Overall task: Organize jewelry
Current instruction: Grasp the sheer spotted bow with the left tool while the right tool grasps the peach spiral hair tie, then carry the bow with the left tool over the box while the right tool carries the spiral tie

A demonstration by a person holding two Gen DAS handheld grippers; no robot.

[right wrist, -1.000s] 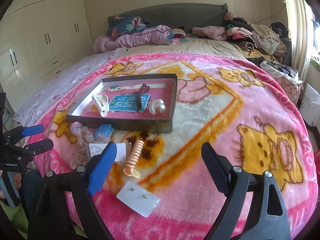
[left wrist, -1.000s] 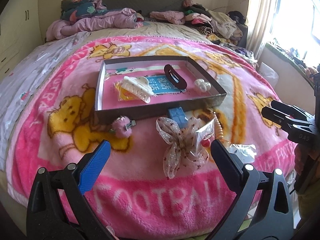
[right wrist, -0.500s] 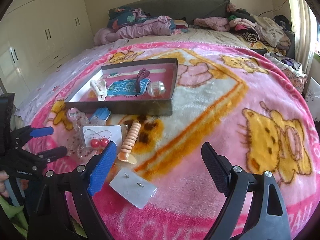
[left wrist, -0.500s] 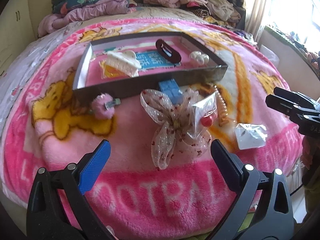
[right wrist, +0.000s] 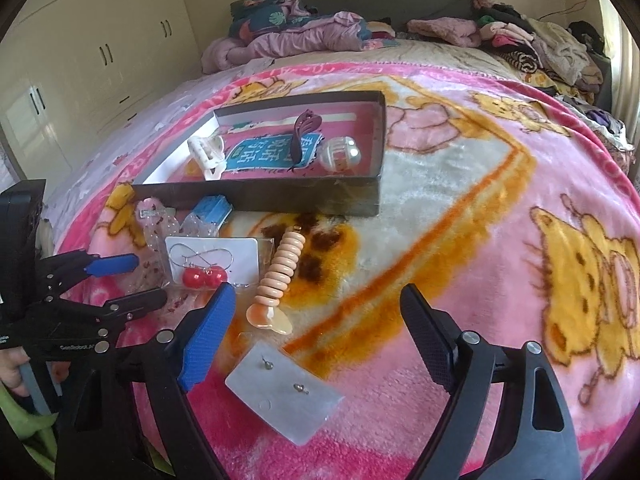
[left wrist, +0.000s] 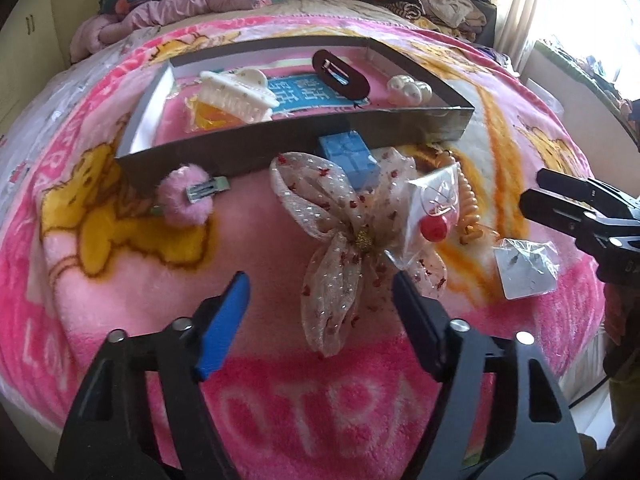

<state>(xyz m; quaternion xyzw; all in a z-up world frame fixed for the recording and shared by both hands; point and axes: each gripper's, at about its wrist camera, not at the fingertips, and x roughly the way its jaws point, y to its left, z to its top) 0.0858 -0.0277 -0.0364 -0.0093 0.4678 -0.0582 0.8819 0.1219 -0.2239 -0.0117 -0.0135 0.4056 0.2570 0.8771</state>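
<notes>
A dark open box point(left wrist: 296, 141) point(right wrist: 280, 199) on the pink blanket holds a white claw clip point(left wrist: 236, 94), a dark red barrette point(left wrist: 340, 74) and a pearl piece point(left wrist: 409, 89). In front of it lie a sheer bow point(left wrist: 340, 236), a pink pompom clip point(left wrist: 185, 199), a blue block point(left wrist: 352, 156), red ball earrings on a bagged card point(right wrist: 214, 261), a peach spiral hair tie point(right wrist: 280, 270) and a small bagged earring card point(right wrist: 285, 394). My left gripper point(left wrist: 320, 320) is open just before the bow. My right gripper point(right wrist: 316, 334) is open above the small card.
Piled clothes and bedding point(right wrist: 304, 36) lie at the head of the bed. White wardrobes point(right wrist: 80, 60) stand at the left, a bright window point(left wrist: 580, 0) at the right. The bed's front edge is right under both grippers.
Both grippers have moved forward and lower toward the loose items in front of the box. The left one has narrowed its opening somewhat. Nothing has been picked up.
</notes>
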